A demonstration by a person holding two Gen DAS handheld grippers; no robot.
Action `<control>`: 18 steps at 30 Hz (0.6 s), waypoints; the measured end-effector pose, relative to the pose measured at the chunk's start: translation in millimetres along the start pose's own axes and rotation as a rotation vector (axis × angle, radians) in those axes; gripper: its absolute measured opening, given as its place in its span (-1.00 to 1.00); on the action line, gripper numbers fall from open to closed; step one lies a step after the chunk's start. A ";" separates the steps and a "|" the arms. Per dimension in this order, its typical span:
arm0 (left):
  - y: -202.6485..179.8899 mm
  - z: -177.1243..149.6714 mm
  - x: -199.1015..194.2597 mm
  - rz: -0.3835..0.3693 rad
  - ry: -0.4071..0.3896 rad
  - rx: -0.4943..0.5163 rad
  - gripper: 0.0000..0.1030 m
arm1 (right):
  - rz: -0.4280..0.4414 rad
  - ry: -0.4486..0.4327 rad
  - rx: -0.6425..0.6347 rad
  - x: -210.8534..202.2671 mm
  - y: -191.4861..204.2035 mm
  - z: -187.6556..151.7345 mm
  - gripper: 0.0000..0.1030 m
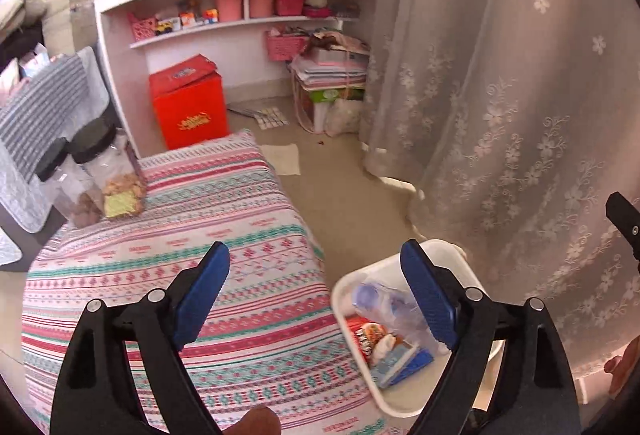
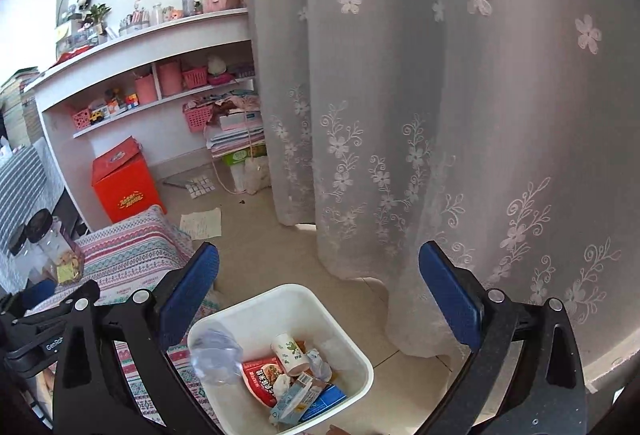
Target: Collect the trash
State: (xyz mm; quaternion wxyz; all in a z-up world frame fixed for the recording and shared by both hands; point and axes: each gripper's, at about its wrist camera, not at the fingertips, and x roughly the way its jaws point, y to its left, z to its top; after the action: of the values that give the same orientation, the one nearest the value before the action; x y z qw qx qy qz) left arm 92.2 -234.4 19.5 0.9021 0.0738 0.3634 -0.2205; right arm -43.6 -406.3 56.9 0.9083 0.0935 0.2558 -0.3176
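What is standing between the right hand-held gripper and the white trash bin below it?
Nothing visible does. The right hand-held gripper is open and empty, and the white trash bin sits open-topped on the floor just below it, beside the patterned bed cover. The lace curtain hangs behind the bin, not over it.

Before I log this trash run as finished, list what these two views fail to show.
- White square plastic bin: its bottom is buried under the crumpled clear plastic bottle and wrappers; in the left wrist view the left gripper finger covers part of it.
- Handwritten paper sheet on the floor: writing too small to read.
- Floor behind the embroidered sheer curtain: hidden.
- Patterned striped bedspread: near end cut off by the frame edge.
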 end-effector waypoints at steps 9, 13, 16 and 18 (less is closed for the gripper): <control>88.5 -41.2 -73.9 0.296 -0.085 -0.054 0.87 | 0.191 0.093 -0.091 -16.4 81.3 -37.5 0.87; 133.2 -66.7 -98.5 0.377 -0.077 -0.146 0.87 | 0.255 0.052 -0.172 -34.4 125.5 -51.1 0.87; 161.7 -87.7 -111.1 0.401 -0.060 -0.213 0.87 | 0.307 0.046 -0.201 -41.6 151.2 -56.6 0.87; 177.5 -100.1 -115.5 0.414 -0.059 -0.257 0.87 | 0.323 0.041 -0.219 -45.4 166.5 -60.4 0.87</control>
State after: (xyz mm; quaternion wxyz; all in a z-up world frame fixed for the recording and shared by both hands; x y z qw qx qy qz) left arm 36.2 -7.0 21.7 0.9402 0.0251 0.3393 0.0149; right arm 5.6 -232.3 30.5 0.9468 0.0404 0.2888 -0.1361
